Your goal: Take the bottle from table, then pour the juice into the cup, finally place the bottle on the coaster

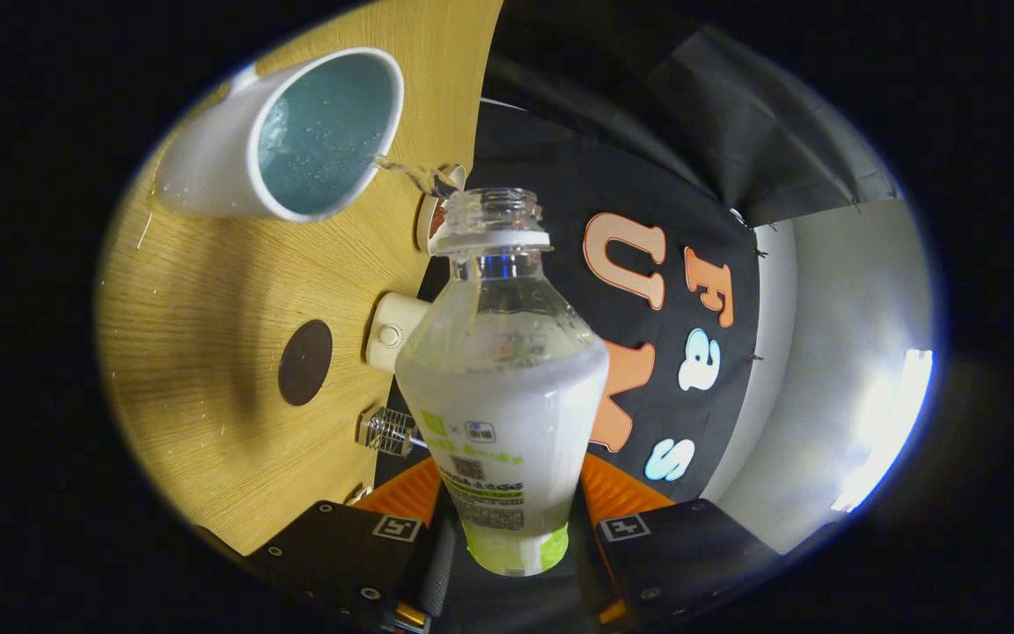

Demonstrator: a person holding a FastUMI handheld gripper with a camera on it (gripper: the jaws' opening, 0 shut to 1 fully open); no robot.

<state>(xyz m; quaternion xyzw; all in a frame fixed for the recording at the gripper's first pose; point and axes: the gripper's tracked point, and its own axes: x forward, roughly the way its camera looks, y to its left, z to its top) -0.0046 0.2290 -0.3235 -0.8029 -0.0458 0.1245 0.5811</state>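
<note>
Bottle (503, 387) clamped between both gripper (507, 515) fingers, which press on its lower body from either side (grip sits near the base, just above the green band of the label). Cap off; open neck points away from the fingers, twd the cup (282, 136). Whole view is rolled, so the wooden table (199, 335) stands like a wall on one side and the booth cloth on the other.

Liquid: thin stream (410, 172) leaves the bottle mouth and reaches the cup rim at its near edge. Cup is white outside, pale blue inside, w/ droplets or bubbles on the inner wall; level in the cup can't be judged from this angle. Bottle looks cloudy-white in the lower part and clear nr the shoulder, w/ drops clinging inside.

Other items on table:
- dark round coaster (305, 362), bare, well apart from the cup, nearer the fingers.
- small white cylindrical obj (391, 332) w/ a button-like face, just beside the bottle's shoulder in view, partly hidden by it.
- small metal wire piece (390, 431), near the table edge, beside the bottle's label.
- another round obj (433, 220) behind the bottle neck, mostly hidden; can't tell what it is.
</note>
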